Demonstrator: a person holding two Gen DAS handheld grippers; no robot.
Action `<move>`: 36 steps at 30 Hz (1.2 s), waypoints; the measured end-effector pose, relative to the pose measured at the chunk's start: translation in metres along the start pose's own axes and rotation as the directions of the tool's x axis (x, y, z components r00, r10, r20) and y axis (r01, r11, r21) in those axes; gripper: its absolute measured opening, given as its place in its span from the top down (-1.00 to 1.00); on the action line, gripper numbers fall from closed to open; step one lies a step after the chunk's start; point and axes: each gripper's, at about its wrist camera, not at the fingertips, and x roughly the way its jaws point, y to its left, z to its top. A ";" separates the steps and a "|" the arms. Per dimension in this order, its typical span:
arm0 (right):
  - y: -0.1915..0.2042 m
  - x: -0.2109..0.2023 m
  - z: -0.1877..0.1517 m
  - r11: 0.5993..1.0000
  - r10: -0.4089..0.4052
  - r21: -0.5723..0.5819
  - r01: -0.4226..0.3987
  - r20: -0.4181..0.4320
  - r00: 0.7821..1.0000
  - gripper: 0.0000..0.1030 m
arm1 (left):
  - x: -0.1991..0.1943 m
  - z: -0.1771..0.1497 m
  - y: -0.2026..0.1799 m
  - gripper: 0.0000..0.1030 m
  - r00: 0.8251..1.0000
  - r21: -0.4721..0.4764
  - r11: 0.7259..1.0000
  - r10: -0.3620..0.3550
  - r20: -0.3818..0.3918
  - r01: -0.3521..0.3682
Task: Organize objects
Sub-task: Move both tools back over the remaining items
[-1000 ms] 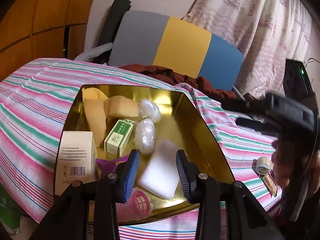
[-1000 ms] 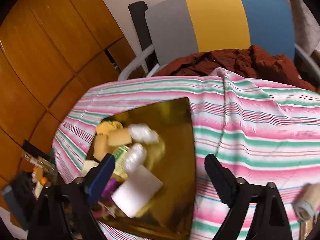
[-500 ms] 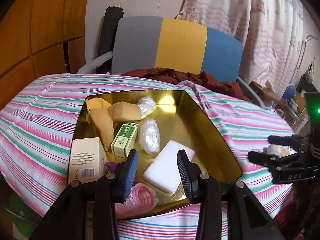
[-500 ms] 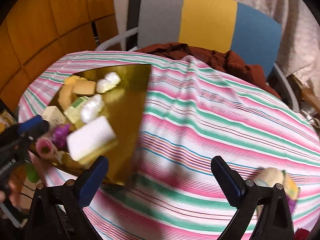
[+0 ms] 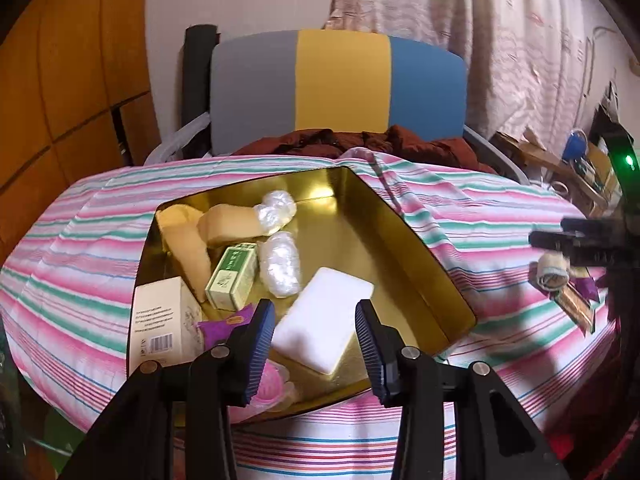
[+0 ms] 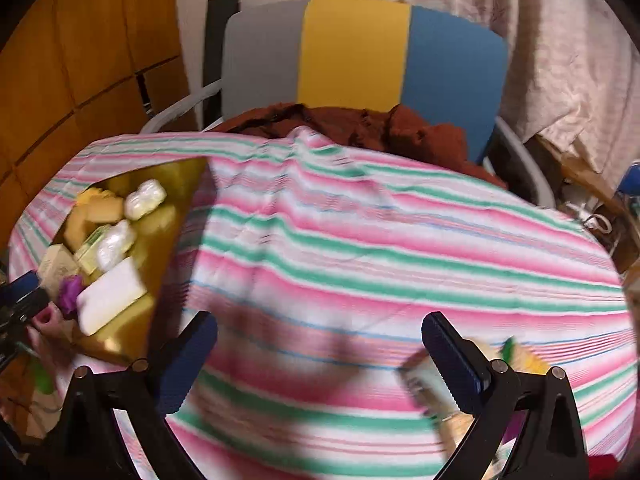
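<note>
Blurrily, right gripper (image 6: 320, 354) gapes empty; left gripper (image 5: 315, 334), parted, hides the gold tray's (image 5: 420, 256) front.

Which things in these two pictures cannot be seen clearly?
- Pink hair roller, left wrist view: mostly hidden behind the left gripper.
- Purple packet, left wrist view: partly covered by the same gripper.
- Small items on the striped cloth, right wrist view: motion-blurred, behind the right gripper.

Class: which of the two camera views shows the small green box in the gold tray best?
The left wrist view: the green box lies sharp and near in the gold tray, its printed top visible. The right wrist view shows it small, blurred, near the left edge.
</note>
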 end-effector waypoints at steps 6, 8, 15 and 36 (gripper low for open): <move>-0.078 0.003 -0.008 0.940 -0.026 0.342 0.019 0.017 1.000 -0.99 | -0.001 0.002 -0.025 0.19 0.998 0.065 0.996 -0.069 0.008 0.069; -0.097 -0.003 -0.011 0.902 -0.015 0.431 -0.007 0.048 0.999 -0.99 | 0.002 0.002 -0.038 0.19 0.994 0.093 0.990 -0.107 -0.003 0.107; -0.142 -0.025 -0.027 0.775 -0.083 0.632 -0.004 0.109 0.991 -0.99 | 0.017 0.007 -0.079 0.19 0.981 0.147 0.970 -0.185 -0.057 0.192; -0.214 -0.070 -0.098 0.356 -0.132 0.889 -0.287 0.352 0.926 -0.99 | 0.075 0.015 -0.159 0.19 0.913 0.153 0.913 -0.341 -0.223 0.379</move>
